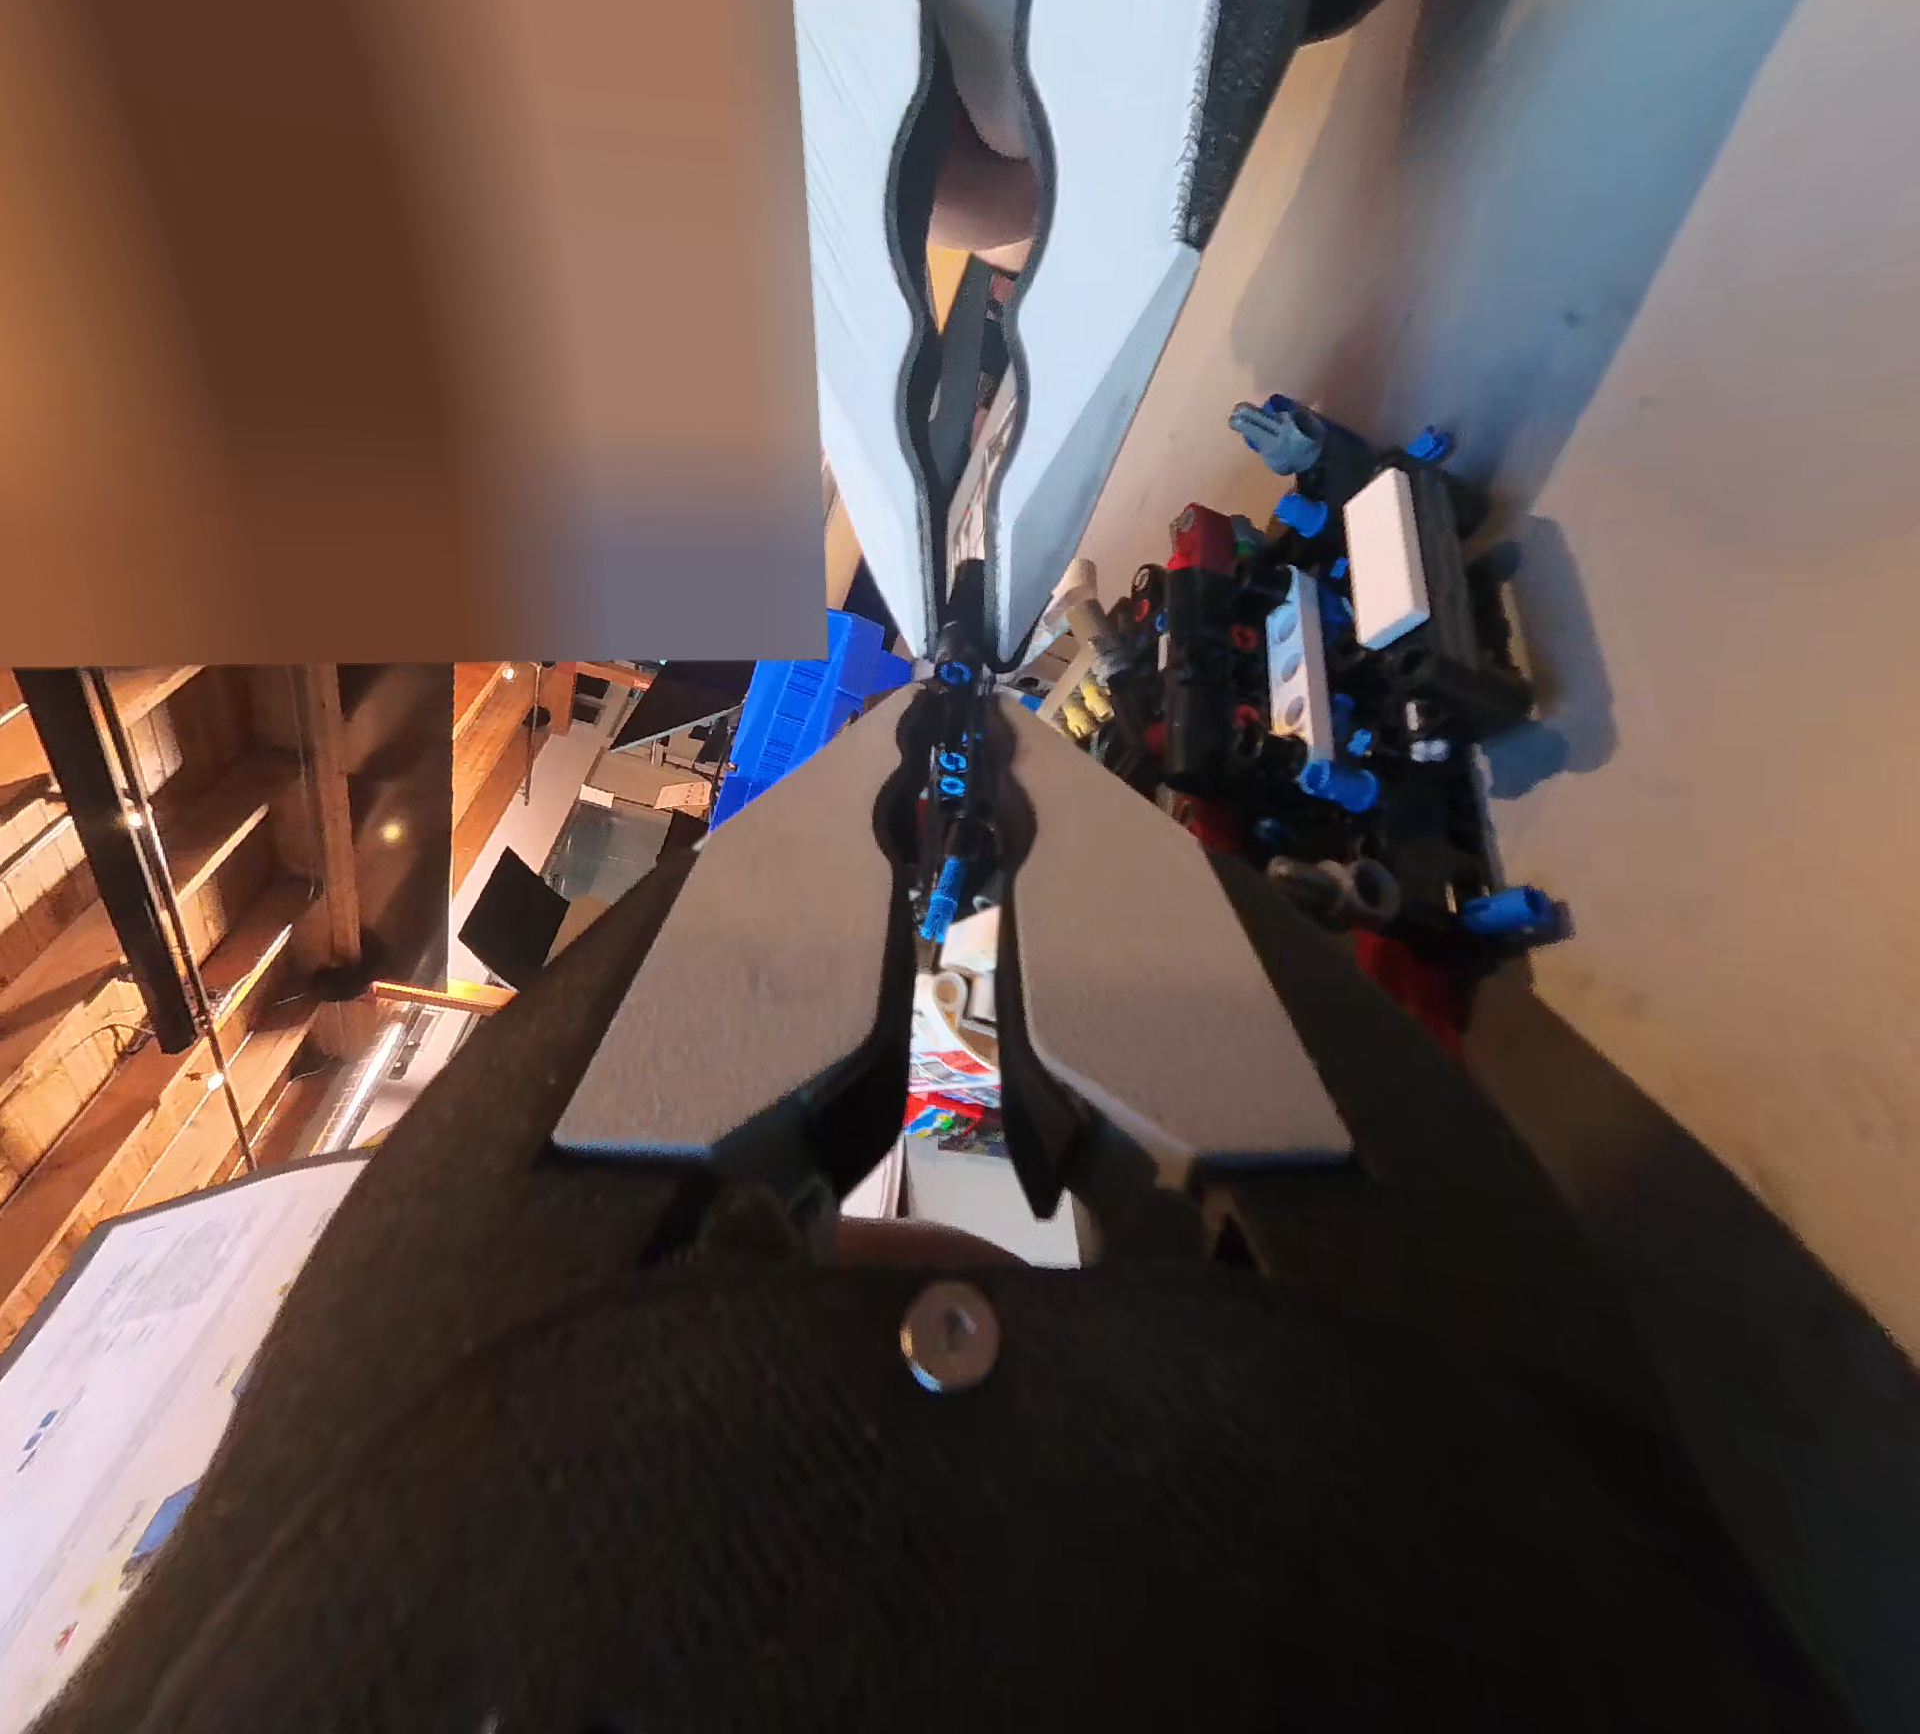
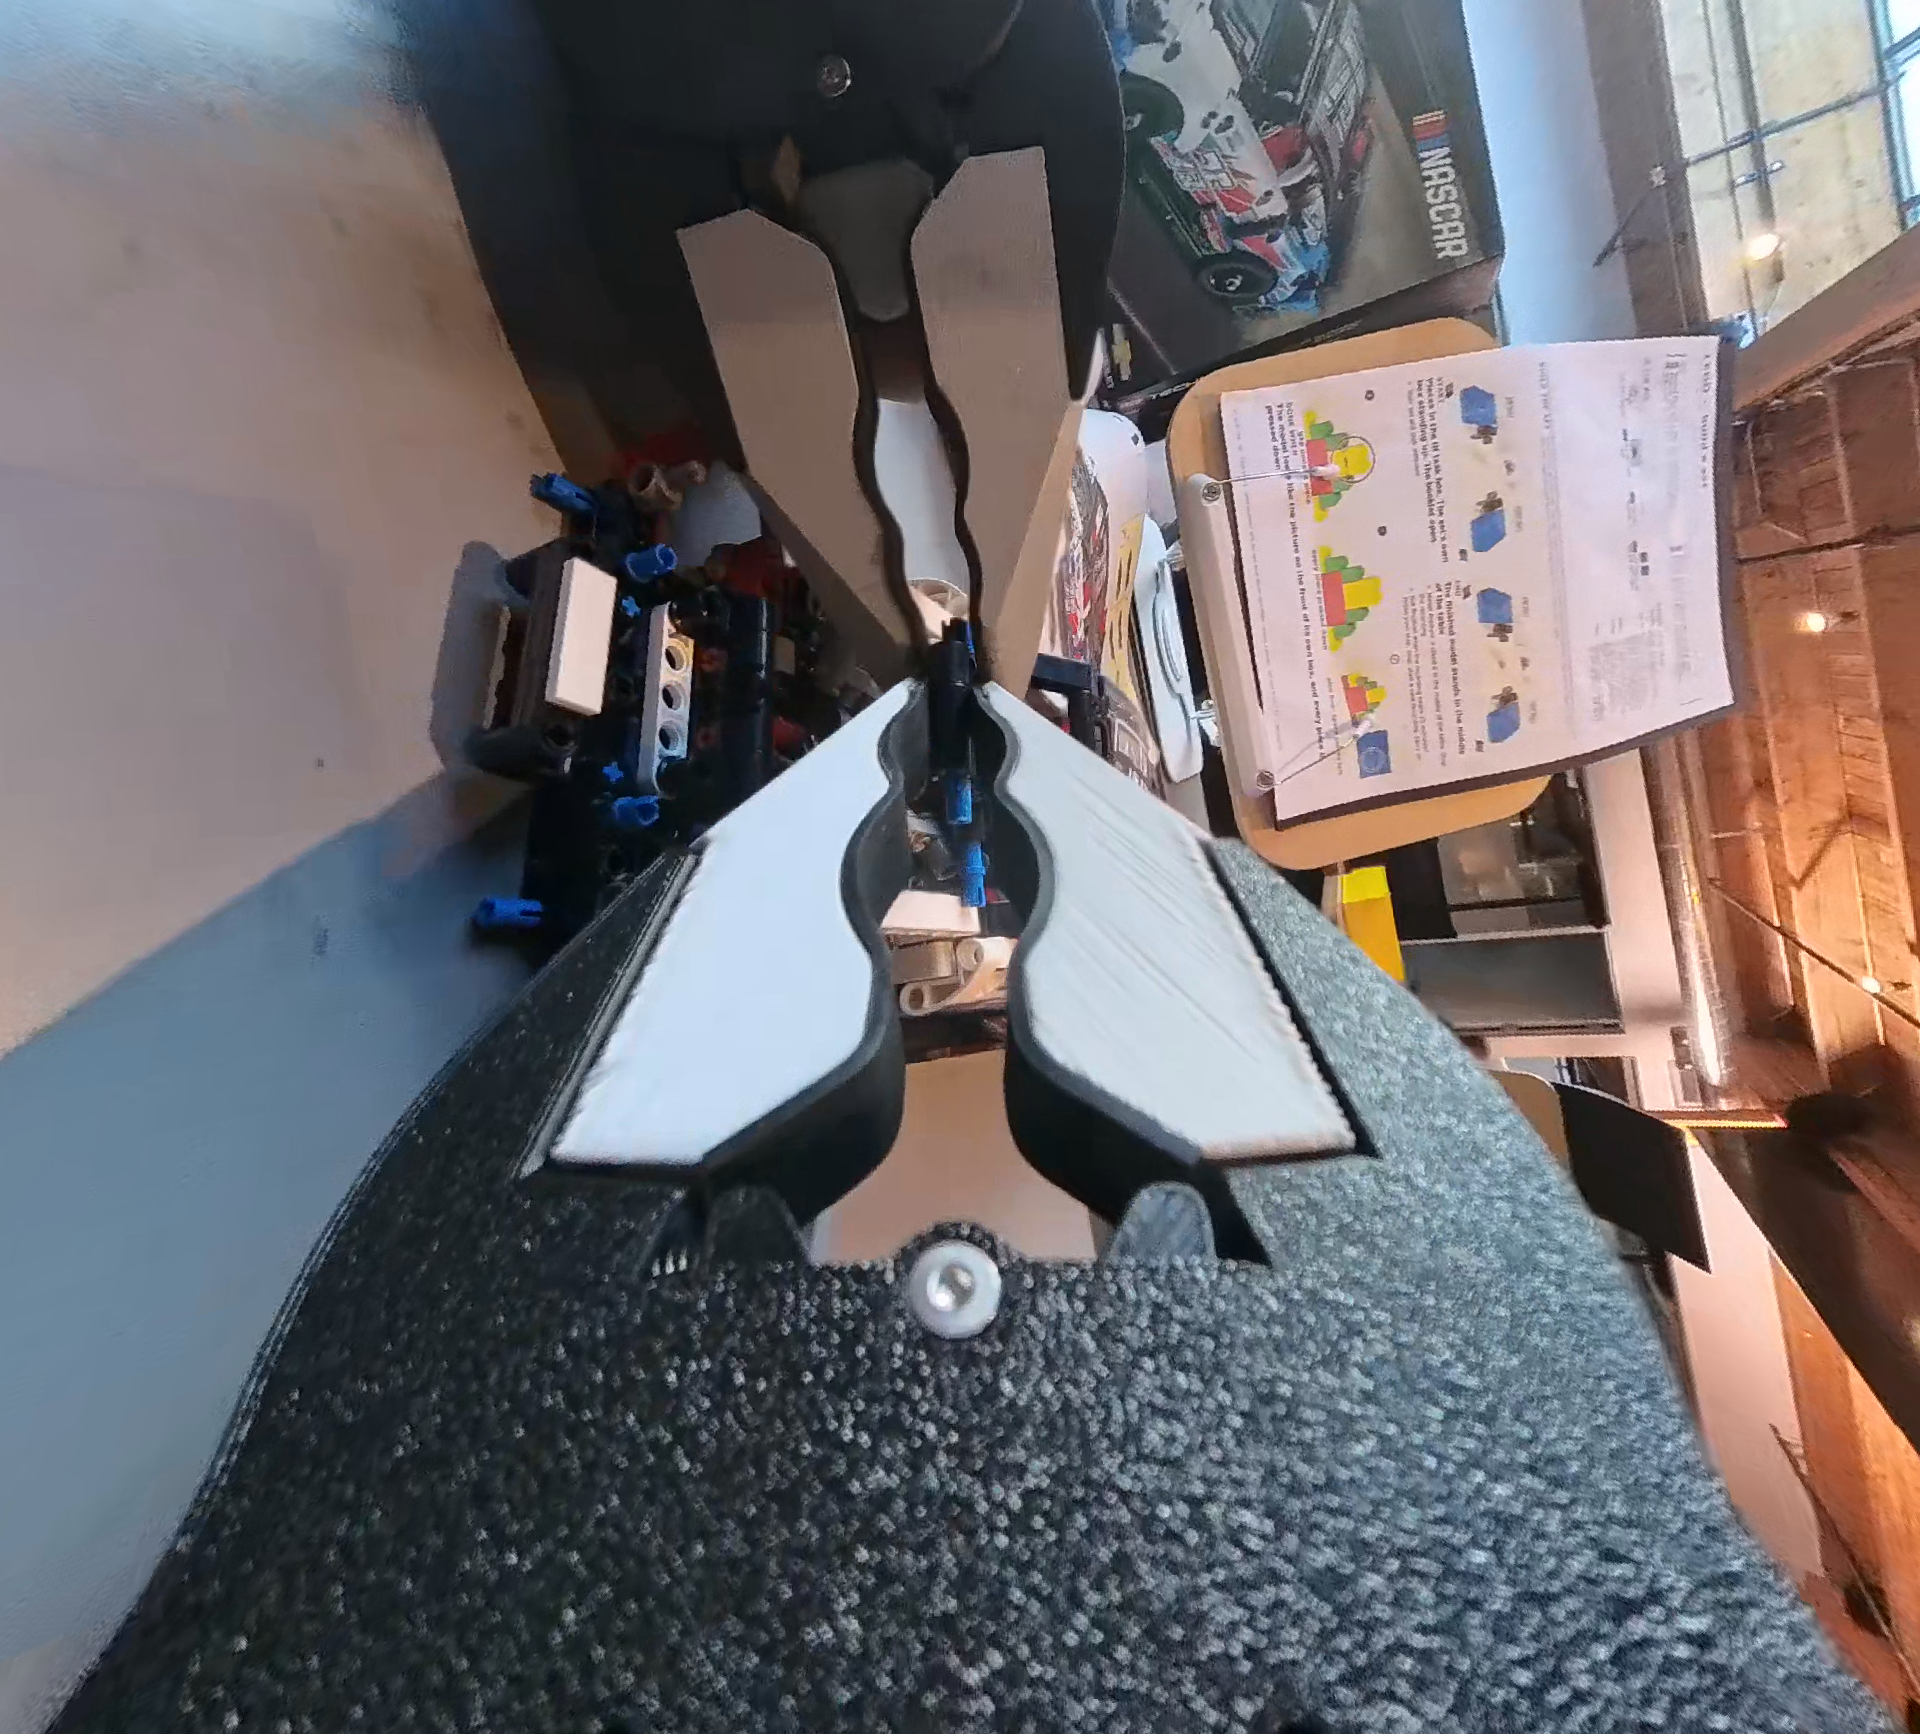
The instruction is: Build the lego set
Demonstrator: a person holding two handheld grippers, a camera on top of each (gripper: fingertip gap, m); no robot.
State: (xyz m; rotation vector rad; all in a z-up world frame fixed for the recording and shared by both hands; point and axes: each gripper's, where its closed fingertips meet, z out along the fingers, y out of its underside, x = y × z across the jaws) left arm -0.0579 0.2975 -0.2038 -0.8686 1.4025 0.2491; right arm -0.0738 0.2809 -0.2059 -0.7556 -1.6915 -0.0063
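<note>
Grippers meet tip to tip above the desk: my left gripper (image 1: pixel 958 697) and my right gripper (image 2: pixel 951 687) both pinch the same thin black beam (image 2: pixel 948 697), which carries blue pins (image 2: pixel 964 801) along its length. In the left wrist view my fingers (image 1: pixel 769 936) are closed down to a narrow slot, with the beam and one blue pin showing in the gap between them, and the right gripper's white fingers (image 1: pixel 1101 313) come in from above to clamp the far end. In the right wrist view the arrangement mirrors this, with my white fingers (image 2: pixel 758 957) nearly together on the beam and the left gripper's grey fingers (image 2: pixel 987 396) closing on it from the opposite side. Both tools are lifted clear of the pale desk (image 1: pixel 1714 334), and the beam hangs between them off its surface. On the desk, just beside the joined tips, sits the partly built model (image 1: pixel 1340 697), a black frame with white plates, red parts and blue pins sticking out. Farther back, near the desk's edge, the set's box (image 2: pixel 1299 84) stands, and next to it a printed instruction sheet (image 2: pixel 1486 562) is clipped to a wooden board. A blue bin (image 1: pixel 800 718) shows behind the tips in the left wrist view.
</note>
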